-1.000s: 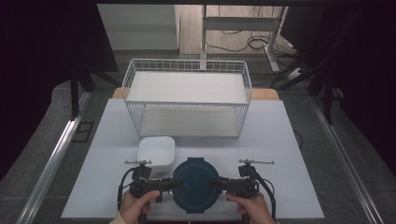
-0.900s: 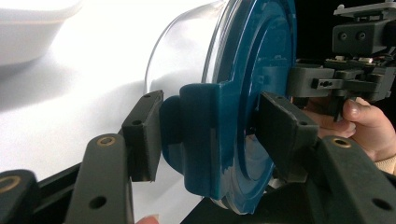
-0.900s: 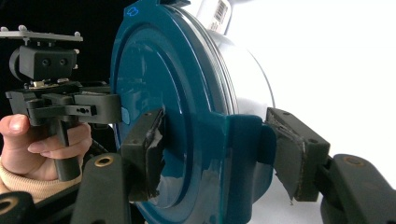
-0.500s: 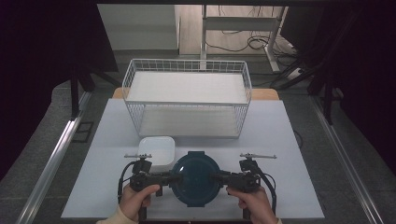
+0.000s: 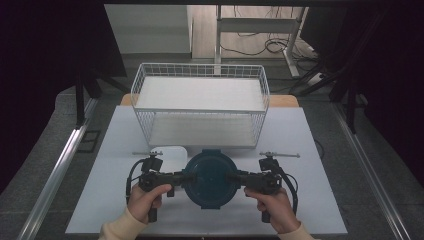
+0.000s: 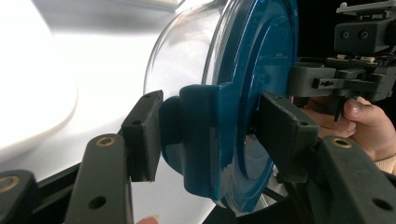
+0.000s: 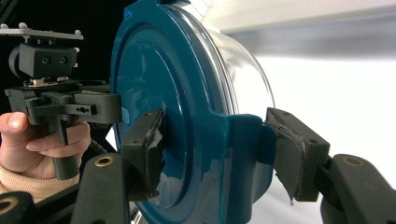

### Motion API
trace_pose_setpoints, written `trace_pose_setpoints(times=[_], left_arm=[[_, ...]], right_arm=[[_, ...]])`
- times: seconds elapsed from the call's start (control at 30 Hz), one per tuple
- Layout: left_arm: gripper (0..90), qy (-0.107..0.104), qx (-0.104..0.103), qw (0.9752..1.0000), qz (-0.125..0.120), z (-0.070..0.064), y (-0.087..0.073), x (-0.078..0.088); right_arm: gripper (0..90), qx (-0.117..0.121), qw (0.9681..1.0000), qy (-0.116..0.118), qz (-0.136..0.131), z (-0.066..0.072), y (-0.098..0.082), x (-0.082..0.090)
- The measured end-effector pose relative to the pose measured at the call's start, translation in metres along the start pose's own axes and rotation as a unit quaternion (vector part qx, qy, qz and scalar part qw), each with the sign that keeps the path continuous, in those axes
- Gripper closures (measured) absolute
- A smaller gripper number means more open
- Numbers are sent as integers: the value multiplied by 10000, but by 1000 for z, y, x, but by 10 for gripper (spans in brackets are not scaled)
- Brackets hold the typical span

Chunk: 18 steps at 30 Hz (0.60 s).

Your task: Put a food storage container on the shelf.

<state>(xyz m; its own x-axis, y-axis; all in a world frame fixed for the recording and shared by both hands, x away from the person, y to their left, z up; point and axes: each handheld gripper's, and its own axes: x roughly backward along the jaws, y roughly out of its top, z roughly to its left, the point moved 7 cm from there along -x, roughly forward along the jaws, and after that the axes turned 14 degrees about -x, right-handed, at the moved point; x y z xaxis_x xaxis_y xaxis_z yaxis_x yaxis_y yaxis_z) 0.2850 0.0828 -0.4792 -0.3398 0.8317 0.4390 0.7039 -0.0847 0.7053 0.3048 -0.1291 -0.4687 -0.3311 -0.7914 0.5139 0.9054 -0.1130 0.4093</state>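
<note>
I have both tongs, left point(image 5: 186, 177) and right point(image 5: 236, 177), clenched on the blue-lidded container's point(image 5: 211, 176) side latches above the counter point(image 5: 310, 200).

A white wire basket point(image 5: 200, 107) stands behind a small white lidded box point(image 5: 169, 152).

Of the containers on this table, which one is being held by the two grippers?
The round container with the dark teal lid, clamped by its side latches between left gripper and right gripper; the white container and wire basket sit untouched.
</note>
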Motion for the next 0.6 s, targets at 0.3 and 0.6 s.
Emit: trace_pose_setpoints(times=[0.3,0.6], left_arm=[[432,8,-139,9999,-83,-3,23,8],[431,10,-208,9996,-185,-4,40,15]], right_arm=[[396,177,9998,10,-95,15,19,5],[396,355,9992,21,-172,28,34,8]])
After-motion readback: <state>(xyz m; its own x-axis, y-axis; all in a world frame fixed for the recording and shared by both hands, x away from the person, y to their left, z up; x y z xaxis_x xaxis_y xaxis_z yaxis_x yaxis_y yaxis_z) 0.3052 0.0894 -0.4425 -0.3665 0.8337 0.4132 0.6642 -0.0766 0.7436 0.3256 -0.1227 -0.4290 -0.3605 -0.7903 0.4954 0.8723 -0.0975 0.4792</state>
